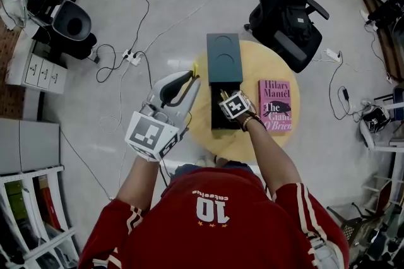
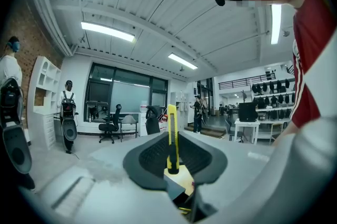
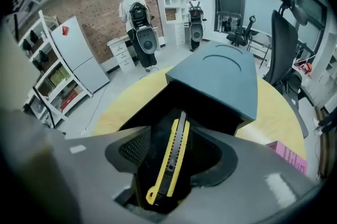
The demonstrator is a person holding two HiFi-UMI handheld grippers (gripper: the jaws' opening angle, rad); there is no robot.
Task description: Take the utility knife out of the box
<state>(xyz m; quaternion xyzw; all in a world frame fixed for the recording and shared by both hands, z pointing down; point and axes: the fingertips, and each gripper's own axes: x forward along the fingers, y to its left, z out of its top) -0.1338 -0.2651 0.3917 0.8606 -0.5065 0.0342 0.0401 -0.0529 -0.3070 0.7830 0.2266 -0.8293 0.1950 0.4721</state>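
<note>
Head view: box (image 1: 224, 56) behind right gripper (image 1: 224, 99)

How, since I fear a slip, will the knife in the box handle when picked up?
Probably stiff and light: the knife is a slim, hard-looking bar. Its notched yellow edge may aid the open right gripper. Flat-sided, so unlikely to roll.

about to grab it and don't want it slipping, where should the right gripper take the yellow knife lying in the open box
Grip the utility knife mid-handle, across its narrow width, on the two long yellow edges. Come straight down from above: it lies flat in the box, whose walls likely block any side approach, and it runs lengthwise between the open jaws of the right gripper.
</note>
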